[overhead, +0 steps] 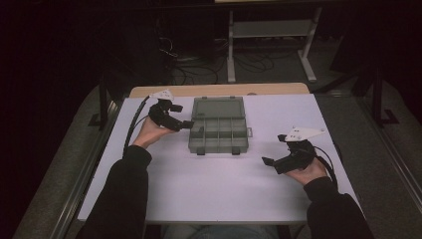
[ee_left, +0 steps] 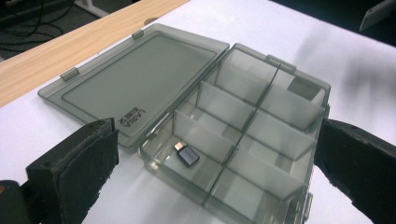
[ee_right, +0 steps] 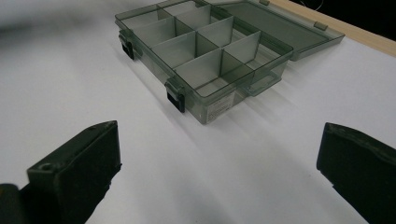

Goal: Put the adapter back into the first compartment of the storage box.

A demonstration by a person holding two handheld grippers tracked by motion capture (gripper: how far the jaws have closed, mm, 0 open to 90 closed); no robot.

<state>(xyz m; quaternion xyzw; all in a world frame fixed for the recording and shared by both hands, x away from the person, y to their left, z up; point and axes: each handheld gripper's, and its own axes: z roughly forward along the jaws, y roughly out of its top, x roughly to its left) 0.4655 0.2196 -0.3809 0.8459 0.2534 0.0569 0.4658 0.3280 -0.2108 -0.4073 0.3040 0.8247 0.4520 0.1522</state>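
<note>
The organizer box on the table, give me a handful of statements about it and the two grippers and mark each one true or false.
1. The organizer box has its lid open and lying flat on the table. True.
2. A small dark adapter lies in one compartment of the box. True.
3. The right gripper is shut on the adapter. False: it is open over bare table, apart from the box, holding nothing.
4. The left gripper is at the box's left edge with its jaws open. True.
5. Every compartment holds several parts. False: apart from the adapter, the compartments look empty.
6. The box sits on the wooden strip. False: it sits on the white table top, in front of that strip.
</note>
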